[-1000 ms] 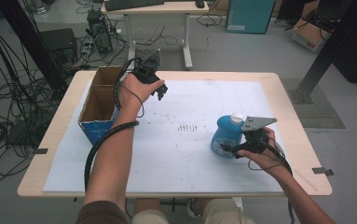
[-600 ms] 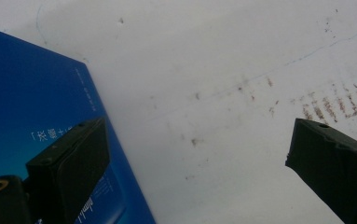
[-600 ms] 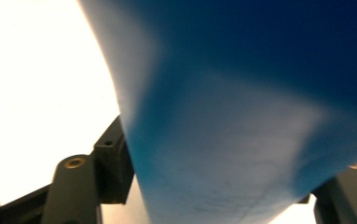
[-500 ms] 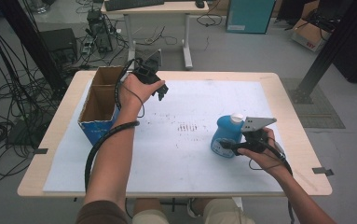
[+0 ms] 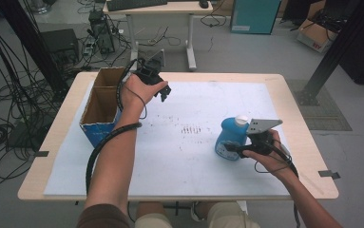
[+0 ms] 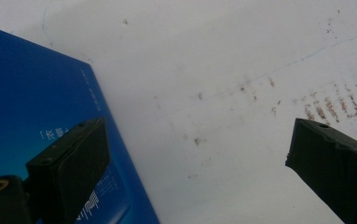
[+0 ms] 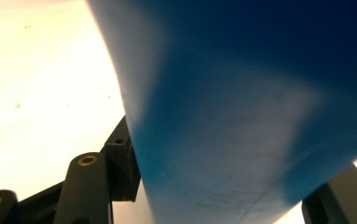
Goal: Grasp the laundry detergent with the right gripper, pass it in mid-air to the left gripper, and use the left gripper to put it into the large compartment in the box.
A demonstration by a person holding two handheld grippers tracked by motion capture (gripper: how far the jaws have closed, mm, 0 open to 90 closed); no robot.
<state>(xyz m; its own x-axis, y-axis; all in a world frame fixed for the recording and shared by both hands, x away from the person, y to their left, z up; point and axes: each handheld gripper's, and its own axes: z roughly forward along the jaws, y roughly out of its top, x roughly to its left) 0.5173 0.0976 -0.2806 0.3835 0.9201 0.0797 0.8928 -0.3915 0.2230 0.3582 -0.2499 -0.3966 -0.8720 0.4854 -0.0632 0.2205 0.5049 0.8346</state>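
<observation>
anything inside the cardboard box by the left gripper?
The high view shows the cardboard box open-topped, split by a divider; the brown inner walls and floor that show are bare. Its near wall hides part of the front compartment's floor. The left gripper hovers open just right of it.

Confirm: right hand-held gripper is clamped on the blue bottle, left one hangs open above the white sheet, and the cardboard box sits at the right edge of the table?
Not quite: the cardboard box sits at the left edge of the table, as the high view shows. The right hand-held gripper is clamped on the blue bottle, and the left hand-held gripper hangs open above the white sheet.
</observation>
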